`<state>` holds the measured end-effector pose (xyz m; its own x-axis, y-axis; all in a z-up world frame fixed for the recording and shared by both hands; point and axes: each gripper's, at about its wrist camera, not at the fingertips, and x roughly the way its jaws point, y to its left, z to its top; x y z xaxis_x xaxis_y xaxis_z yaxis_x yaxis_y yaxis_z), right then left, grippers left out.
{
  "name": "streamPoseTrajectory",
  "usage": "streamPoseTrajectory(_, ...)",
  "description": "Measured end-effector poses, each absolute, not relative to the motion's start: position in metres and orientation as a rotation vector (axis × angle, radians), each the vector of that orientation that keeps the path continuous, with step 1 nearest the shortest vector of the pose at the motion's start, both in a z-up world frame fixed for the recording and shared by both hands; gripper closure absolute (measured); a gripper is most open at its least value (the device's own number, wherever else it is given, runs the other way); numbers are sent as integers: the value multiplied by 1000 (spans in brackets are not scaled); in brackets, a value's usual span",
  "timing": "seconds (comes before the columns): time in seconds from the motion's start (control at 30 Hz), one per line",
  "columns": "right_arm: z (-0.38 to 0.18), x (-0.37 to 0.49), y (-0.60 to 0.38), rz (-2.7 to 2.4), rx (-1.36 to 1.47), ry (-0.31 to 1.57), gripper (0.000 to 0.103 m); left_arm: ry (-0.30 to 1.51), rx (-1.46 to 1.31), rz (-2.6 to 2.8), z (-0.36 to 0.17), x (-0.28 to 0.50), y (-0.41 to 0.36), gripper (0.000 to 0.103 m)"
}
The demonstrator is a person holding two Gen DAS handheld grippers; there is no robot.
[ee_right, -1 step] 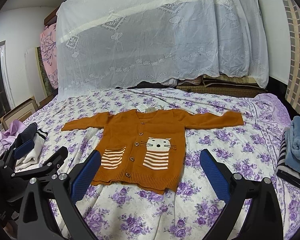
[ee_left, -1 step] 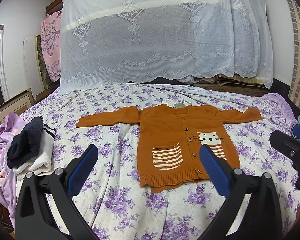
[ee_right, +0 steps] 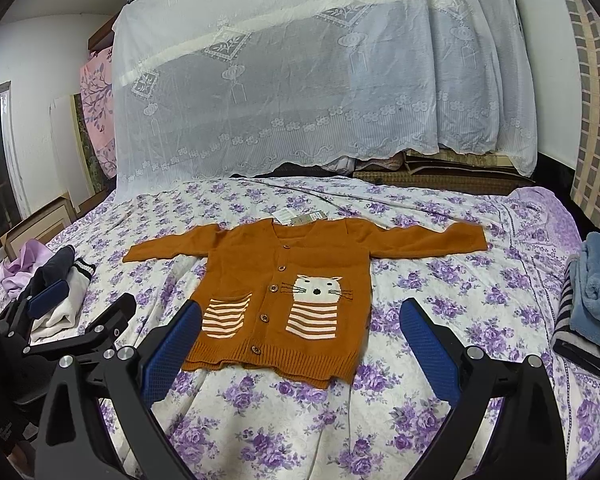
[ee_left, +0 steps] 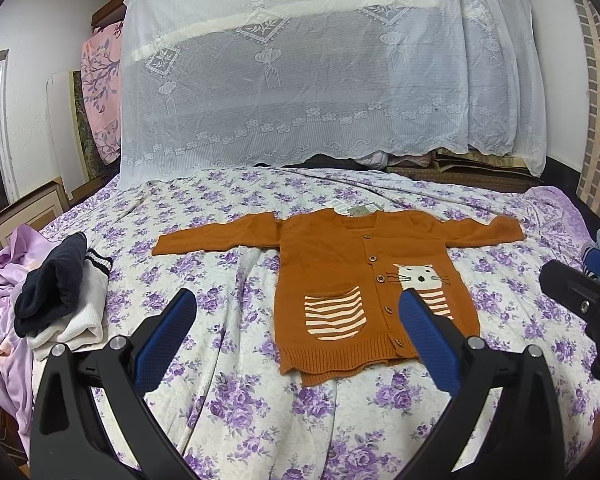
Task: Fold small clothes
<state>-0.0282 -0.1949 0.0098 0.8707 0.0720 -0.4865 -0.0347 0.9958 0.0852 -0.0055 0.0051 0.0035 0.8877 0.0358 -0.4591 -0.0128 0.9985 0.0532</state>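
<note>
An orange knit cardigan (ee_left: 340, 248) (ee_right: 300, 256) with a white cat face and striped pockets lies flat and buttoned on the floral bedspread (ee_left: 240, 400), both sleeves spread out sideways. A paper tag sits at its collar. My left gripper (ee_left: 296, 304) hovers open in front of the cardigan's hem and left side, nothing between its blue pads. My right gripper (ee_right: 300, 312) is open too, held in front of the hem and holding nothing. Each gripper shows at the edge of the other's view.
A heap of dark navy and white clothes (ee_left: 60, 296) lies on the bed's left side over lilac fabric (ee_left: 4, 280). Blue and striped folded clothes (ee_right: 588, 292) are stacked at the right edge. A white lace net (ee_left: 320, 80) hangs behind the bed.
</note>
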Motion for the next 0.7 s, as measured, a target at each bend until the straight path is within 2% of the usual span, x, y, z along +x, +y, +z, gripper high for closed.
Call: streamPoseTrajectory(0.7,10,-29,-195,56,78,508,4,469,58,32,6,-6,2,4)
